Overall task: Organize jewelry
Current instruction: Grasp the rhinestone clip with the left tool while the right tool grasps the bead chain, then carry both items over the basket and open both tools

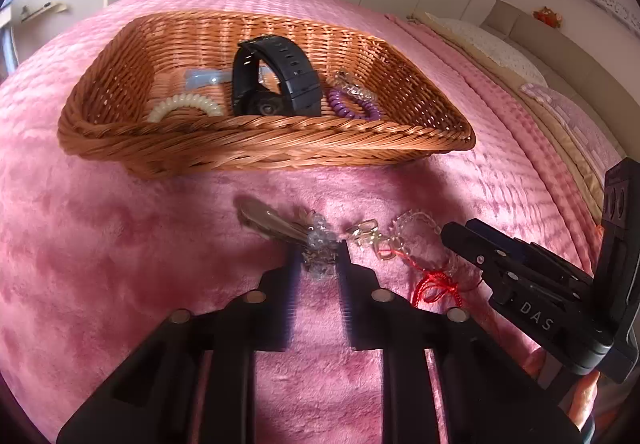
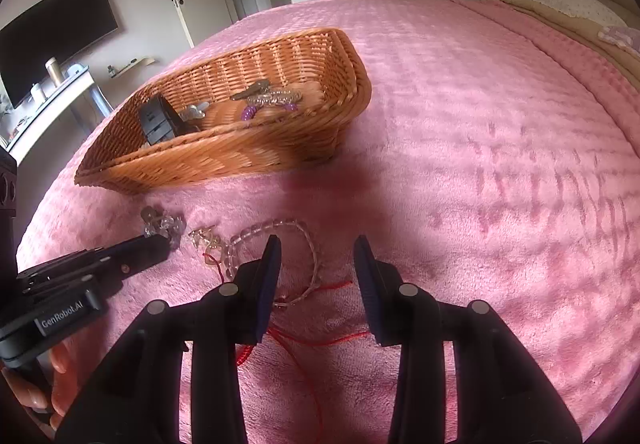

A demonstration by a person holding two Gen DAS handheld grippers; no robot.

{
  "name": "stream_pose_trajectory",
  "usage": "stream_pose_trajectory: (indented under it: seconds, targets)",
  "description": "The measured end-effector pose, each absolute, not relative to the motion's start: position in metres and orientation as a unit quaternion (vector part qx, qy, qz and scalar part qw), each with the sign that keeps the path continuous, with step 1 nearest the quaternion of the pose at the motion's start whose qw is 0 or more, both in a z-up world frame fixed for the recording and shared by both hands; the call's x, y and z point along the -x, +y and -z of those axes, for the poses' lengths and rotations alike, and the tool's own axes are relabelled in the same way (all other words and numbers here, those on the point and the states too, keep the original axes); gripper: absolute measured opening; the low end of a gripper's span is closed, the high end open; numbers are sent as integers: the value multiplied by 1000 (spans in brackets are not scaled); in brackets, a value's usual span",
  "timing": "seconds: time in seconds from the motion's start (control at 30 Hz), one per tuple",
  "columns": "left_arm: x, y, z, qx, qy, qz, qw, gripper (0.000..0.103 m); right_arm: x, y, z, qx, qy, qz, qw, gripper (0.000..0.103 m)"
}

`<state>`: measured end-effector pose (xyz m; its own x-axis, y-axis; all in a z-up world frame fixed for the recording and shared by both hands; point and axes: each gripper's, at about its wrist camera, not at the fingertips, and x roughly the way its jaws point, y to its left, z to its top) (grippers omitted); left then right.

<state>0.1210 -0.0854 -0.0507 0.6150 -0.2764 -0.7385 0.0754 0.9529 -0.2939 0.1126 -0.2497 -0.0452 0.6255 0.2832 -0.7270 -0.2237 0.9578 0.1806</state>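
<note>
On the pink blanket lies a metal hair clip with clear beads [image 1: 316,244]. My left gripper [image 1: 319,258] is shut on its beaded end, a pad on either side. From the right wrist view the left gripper [image 2: 158,244] reaches in from the left to that hair clip [image 2: 164,224]. A clear bead bracelet with a red cord [image 2: 280,228] lies just right of it. My right gripper [image 2: 318,244] stands open low over the bracelet, part of whose loop runs between its fingers without touching the pads. The right gripper [image 1: 454,232] sits beside the bracelet [image 1: 420,220].
A wicker basket [image 1: 264,148] [image 2: 224,160] stands beyond the jewelry, holding a black watch [image 1: 280,84], a cream spiral tie [image 1: 184,104] and a purple spiral tie [image 1: 352,104]. A small clear charm [image 1: 368,234] lies between clip and bracelet. Pillows [image 2: 560,0] lie far right.
</note>
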Motion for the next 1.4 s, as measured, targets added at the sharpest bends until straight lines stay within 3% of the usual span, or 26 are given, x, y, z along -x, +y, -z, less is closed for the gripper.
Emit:
stream_pose_trajectory:
  seconds: [0.13,0.47,0.5,0.53,0.8,1.4]
  targets:
    - [-108,-76,47,118,418,105,894,14,-117,-248,49,-38,420,-139,896,28]
    - [-47,-26,30,109,386,142,905,10,-126,-236,54,-19,437,-142,888,26]
    - [-41,-18,29,112,381,148,906,10,-126,-233,53,-13,436,-142,889,21]
    - [-38,-13,27,117,377,160,905,10,-124,-230,53,-10,435,-150,888,6]
    - [-20,21,8,157,334,241,897,10,-110,-238,28,-33,378,-158,912,6]
    - [-26,17,-14,168,298,266,901,10,-84,-248,-25,-72,336,-198,918,6]
